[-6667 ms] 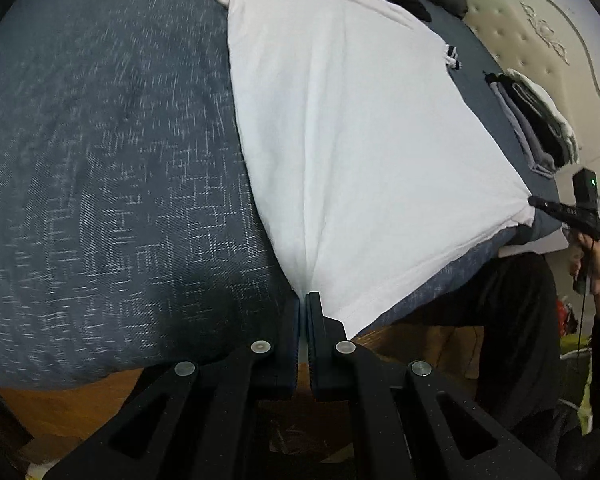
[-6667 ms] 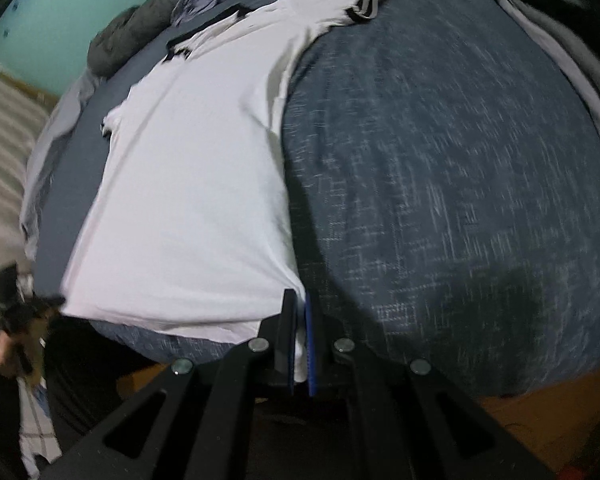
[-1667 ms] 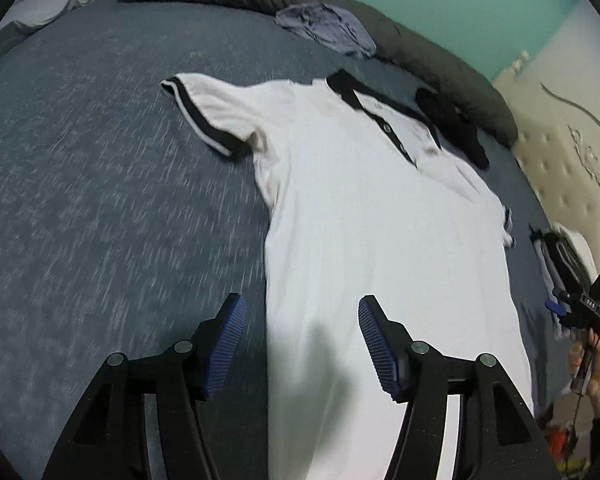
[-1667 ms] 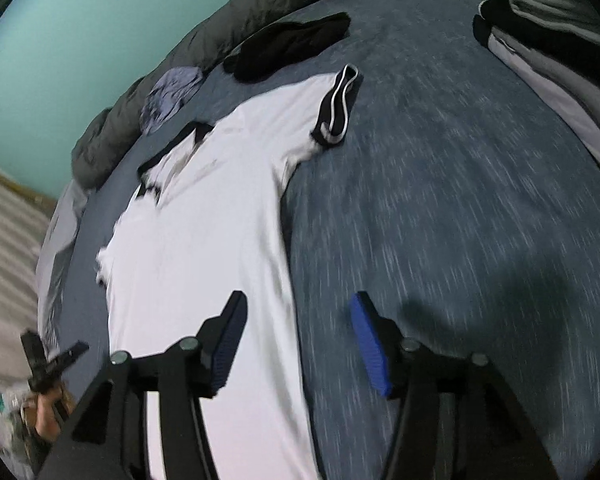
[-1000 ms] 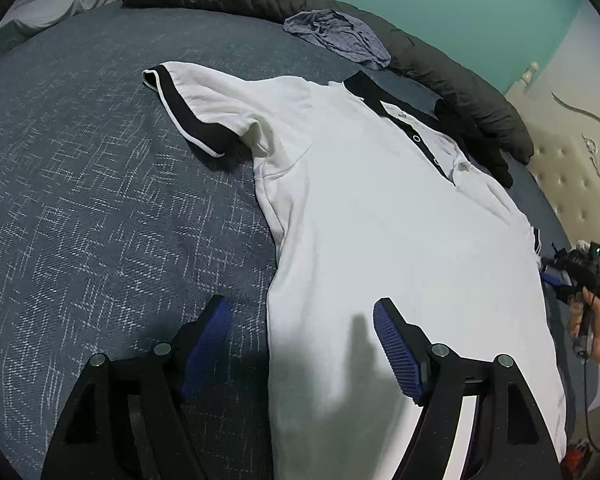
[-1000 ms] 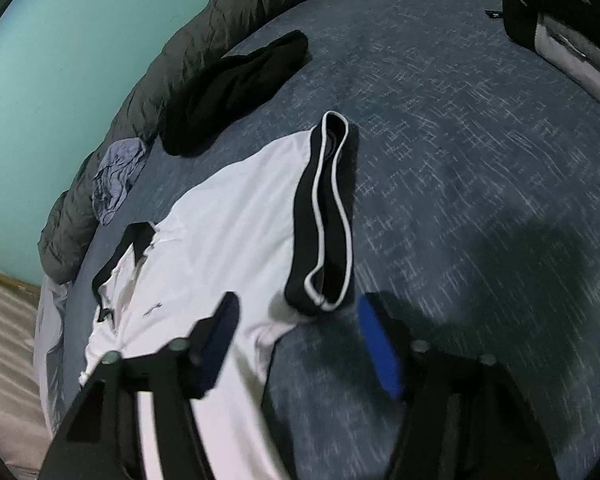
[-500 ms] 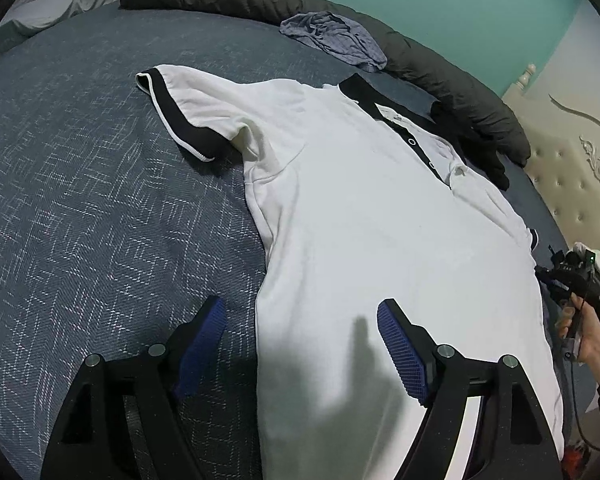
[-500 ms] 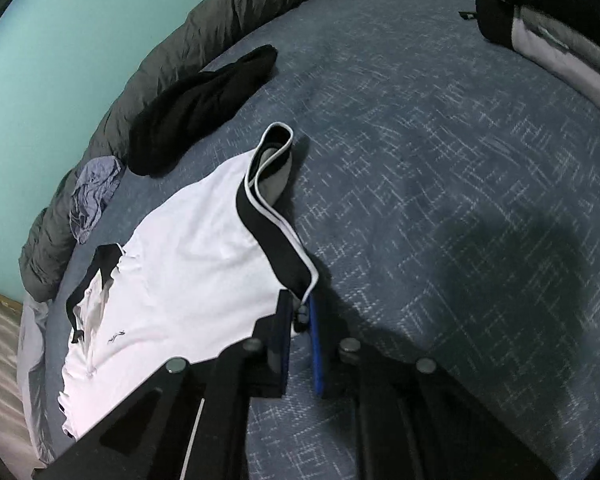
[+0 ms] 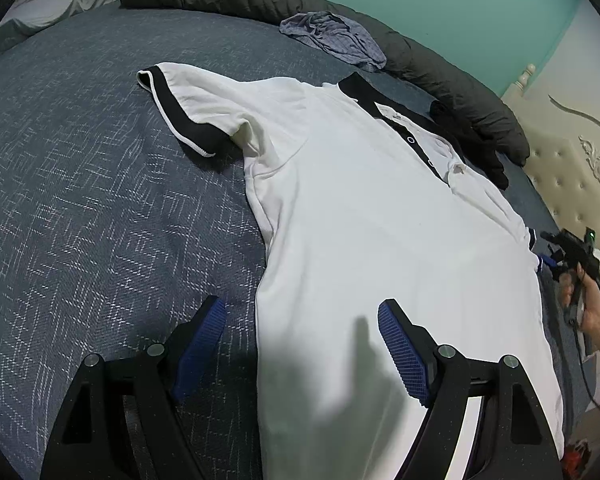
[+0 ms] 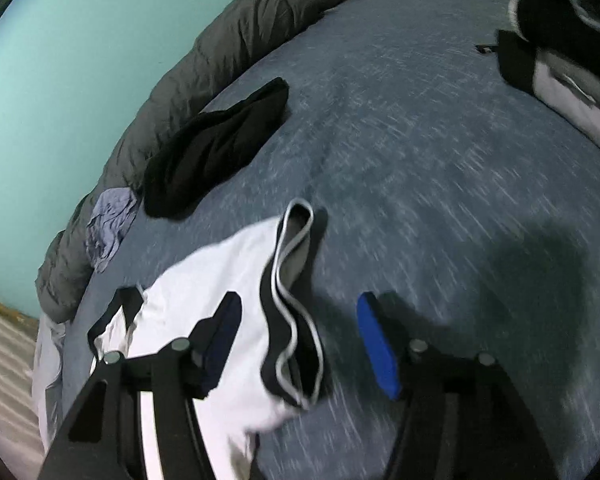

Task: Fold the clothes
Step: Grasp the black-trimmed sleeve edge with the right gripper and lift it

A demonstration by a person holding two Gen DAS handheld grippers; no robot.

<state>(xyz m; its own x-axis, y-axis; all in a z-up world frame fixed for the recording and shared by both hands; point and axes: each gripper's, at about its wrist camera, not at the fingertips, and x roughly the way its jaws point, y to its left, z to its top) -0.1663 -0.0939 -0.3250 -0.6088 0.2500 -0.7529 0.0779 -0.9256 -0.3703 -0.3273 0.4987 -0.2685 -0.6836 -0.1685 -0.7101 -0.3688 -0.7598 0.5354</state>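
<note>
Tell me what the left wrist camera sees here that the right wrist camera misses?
Only the left wrist view shows the polo shirt nearly whole, with its far sleeve flat, the buttoned placket, the cream headboard and a hand holding the other tool. Only the right wrist view shows the near sleeve's black cuff between open jaws that have just been opening, plus stacked clothes at the edge. Both share the blue bedcover, grey duvet, lilac garment and teal wall.

Shirt (image 9: 372, 240) flat on bed (image 9: 80, 200)
</note>
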